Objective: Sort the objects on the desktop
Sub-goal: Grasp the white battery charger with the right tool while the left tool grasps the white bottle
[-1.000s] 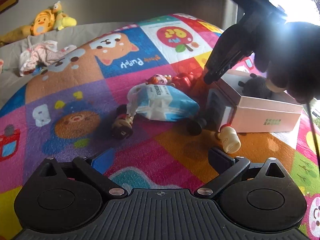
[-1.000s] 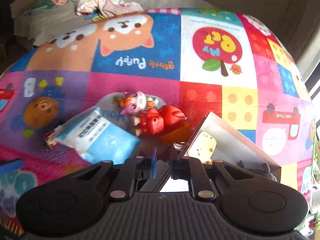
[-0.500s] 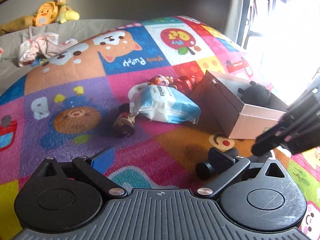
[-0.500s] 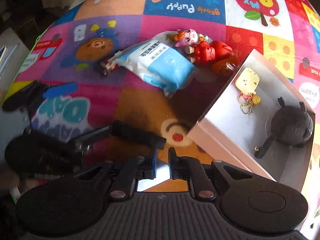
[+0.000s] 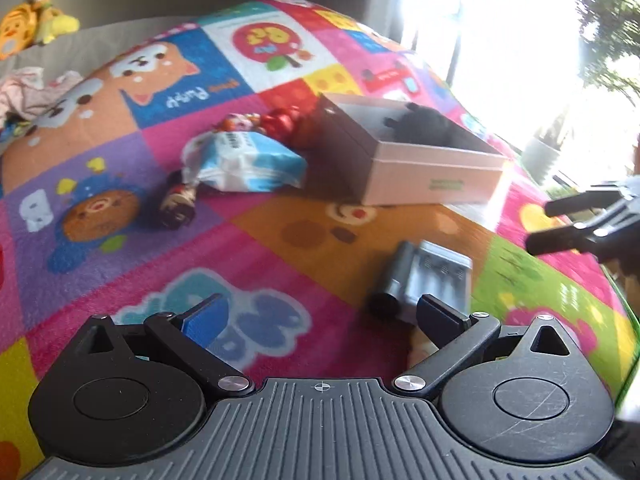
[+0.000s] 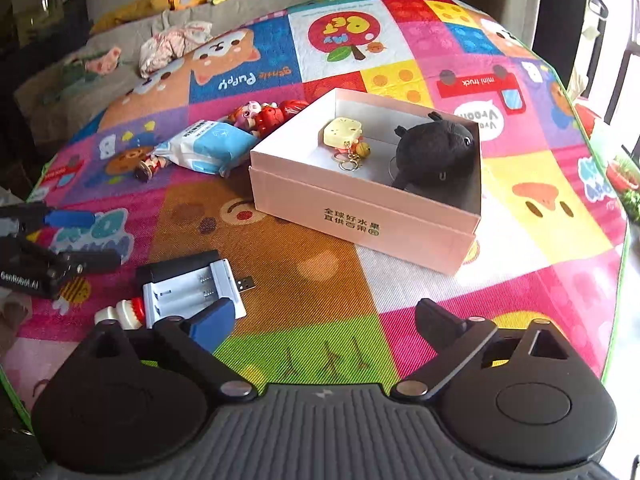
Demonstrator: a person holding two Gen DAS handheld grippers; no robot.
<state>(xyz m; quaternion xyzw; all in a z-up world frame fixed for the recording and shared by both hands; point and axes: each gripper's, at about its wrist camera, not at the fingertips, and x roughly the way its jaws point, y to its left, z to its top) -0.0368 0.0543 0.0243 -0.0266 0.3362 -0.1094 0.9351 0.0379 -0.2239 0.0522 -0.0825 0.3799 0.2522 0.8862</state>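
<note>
1. Right wrist view: the right gripper point(image 6: 324, 320) hangs over the play mat point(image 6: 320, 272) with jaws spread wide and nothing between them; they have just been opening.
2. Battery charger point(image 6: 192, 284) lies flat on the mat just ahead and to the left of the blue fingertip point(image 6: 212, 322), its USB plug pointing toward the pink box point(image 6: 360, 216). A small white bottle with a red neck point(image 6: 120, 314) lies touching or just beside its near-left edge.
3. Left gripper point(image 5: 320, 312) also has its jaws open and empty. In its view the charger point(image 5: 428, 276) sits just ahead of the right-hand fingertip, long axis running away from the camera. The left looks the nearer of the two, by a little.
4. Pink box stands open beyond, holding a black plush point(image 6: 434, 152) and a yellow keychain point(image 6: 344, 134).
5. Left of the box: blue tissue pack point(image 6: 208, 148), red and pink figures point(image 6: 268, 114) touching the box wall, and a small doll point(image 6: 150, 166) by the pack's far end.
6. Judgement: the bottle crowding the charger is the likely snag for any pinch across it.
</note>
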